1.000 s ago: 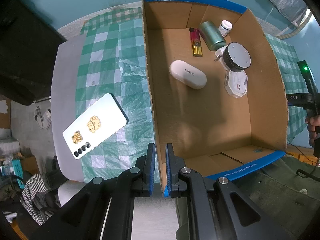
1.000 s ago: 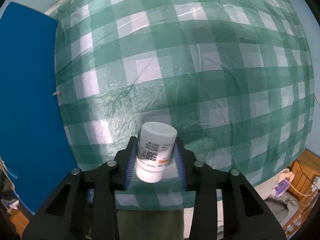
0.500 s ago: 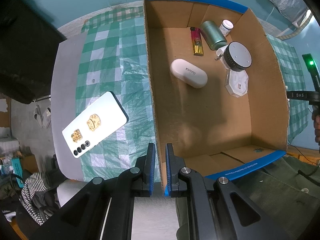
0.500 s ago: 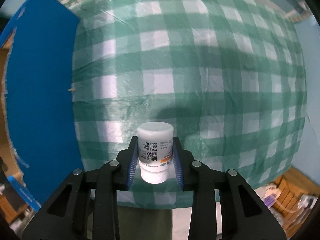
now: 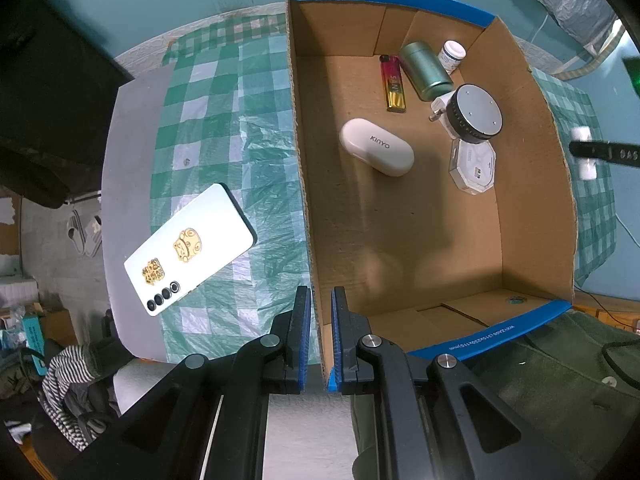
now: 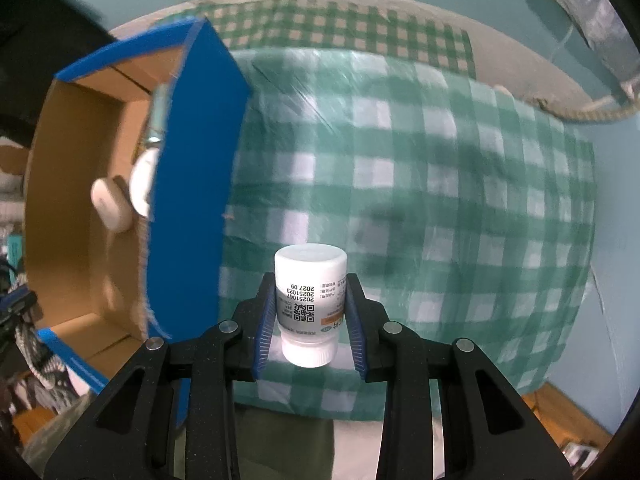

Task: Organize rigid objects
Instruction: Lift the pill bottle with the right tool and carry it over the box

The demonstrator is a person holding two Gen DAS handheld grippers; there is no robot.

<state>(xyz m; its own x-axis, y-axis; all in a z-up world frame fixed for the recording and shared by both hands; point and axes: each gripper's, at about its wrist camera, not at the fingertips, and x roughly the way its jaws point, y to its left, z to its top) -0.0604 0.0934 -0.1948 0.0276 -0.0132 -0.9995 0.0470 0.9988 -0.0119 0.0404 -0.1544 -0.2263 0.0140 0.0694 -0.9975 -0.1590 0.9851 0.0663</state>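
White pill bottle point(image 6: 309, 304) (dated 2027.09) clamped in right tool point(image 6: 310, 322), left tool point(image 5: 317, 338) pinching box wall point(image 5: 310, 240), KINYO case point(image 5: 376, 147) inside

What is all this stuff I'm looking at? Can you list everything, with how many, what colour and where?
cardboard box: 1, brown with blue edges, on the cloth
checked cloth: 1, green and white, over the table
phone: 1, white with gold stickers, on the cloth left of the box
earbud case: 1, white, in the box
lighter: 1, red and gold, in the box
green can: 1, lying in the box
small bottle: 1, white, box corner
round puck: 1, grey and black, in the box
octagonal pack: 1, white, in the box
pill bottle: 1, white, held outside the box
left gripper: black, blue pads, clamping the box wall
right gripper: black, blue pads, holding the pill bottle
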